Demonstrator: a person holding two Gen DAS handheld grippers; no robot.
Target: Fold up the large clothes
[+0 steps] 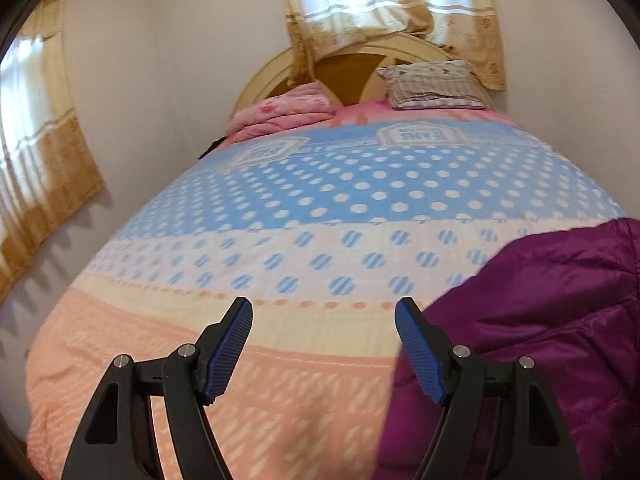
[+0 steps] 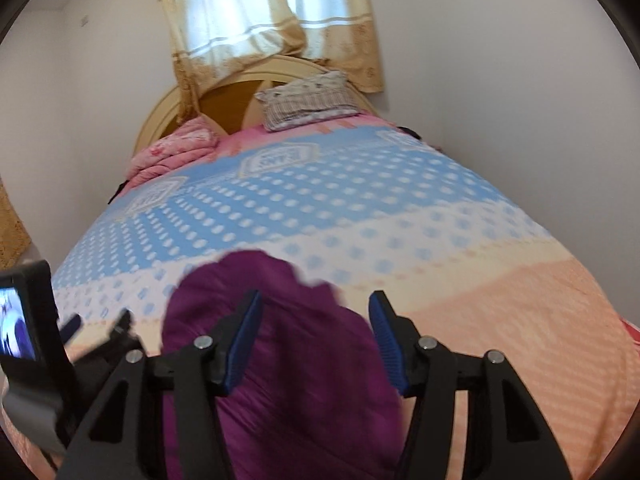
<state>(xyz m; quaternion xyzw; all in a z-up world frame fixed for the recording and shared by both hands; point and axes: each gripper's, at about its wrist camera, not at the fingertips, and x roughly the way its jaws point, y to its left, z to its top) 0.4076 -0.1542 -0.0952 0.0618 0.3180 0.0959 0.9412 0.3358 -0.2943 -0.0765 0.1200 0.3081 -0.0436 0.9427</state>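
A purple quilted jacket [image 1: 540,320] lies bunched on the near part of the bed, at the lower right of the left wrist view. My left gripper [image 1: 324,308] hovers open just left of it, over bare bedspread, with nothing between its blue pads. In the right wrist view the same jacket [image 2: 280,360] fills the lower middle. My right gripper [image 2: 315,298] hangs over it with its jaws apart. Purple cloth shows in the gap, but the pads do not press on it. The left gripper [image 2: 100,322] shows at the left edge, beside the jacket.
The bedspread [image 1: 280,200] is blue with white dots, then white and peach bands. A striped pillow [image 1: 436,84] and a folded pink blanket [image 1: 288,112] lie at the wooden headboard [image 1: 352,68]. Walls flank the bed, and curtains [image 1: 384,8] hang behind it.
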